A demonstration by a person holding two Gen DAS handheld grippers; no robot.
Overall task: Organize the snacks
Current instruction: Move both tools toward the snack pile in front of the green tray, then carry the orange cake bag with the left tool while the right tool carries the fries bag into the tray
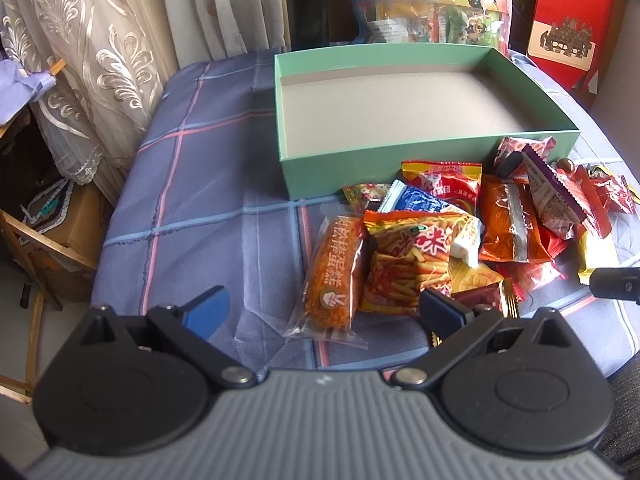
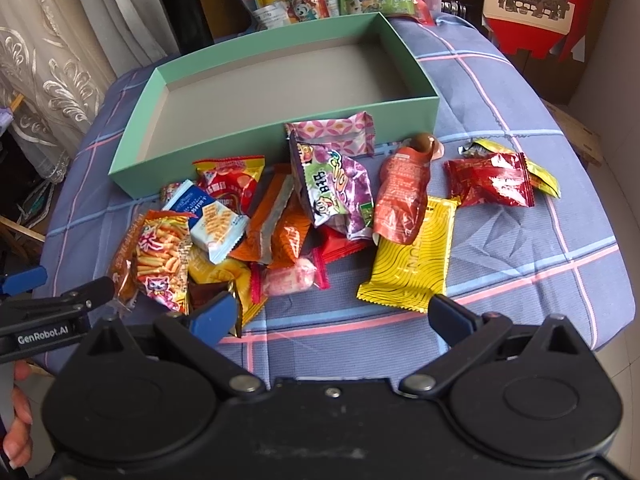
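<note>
Left tongs spread wide, nothing between the blue pads, low at near edge of snack pile. Right tongs equally wide, nothing held, hovering short of the yellow wavy-line packet.

Landmark: green box, bare inside, on the checked blue cloth covering the worktop.

Nearest, well in front of box: orange meat-floss cake in clear wrap, lying lengthwise toward left tongs, right edge tucked under the fries packet. Risk: closing on the cake could snag the fries packet and drag both. Clear wrap tail looks slippery, likely to slide out if pinched at the seal only.

Mid pile, in front of box: blue-white cracker packet, orange foil packet, pink candy half buried. Stacked loosely; pulling one from below probably tumbles the rest.

Just at box's near wall: purple packet propped upright, pink-patterned packet leaning on the wall, orange pouch with brown cap. Knock from a passing packet could tip these.

Right of box front: red packet over a yellow one, nearer the cloth's right side than the rest; careless sweep may push them toward the edge.

Both tongs close together over same pile, collision likely if both reach in at once. Light box may skid if bumped.
</note>
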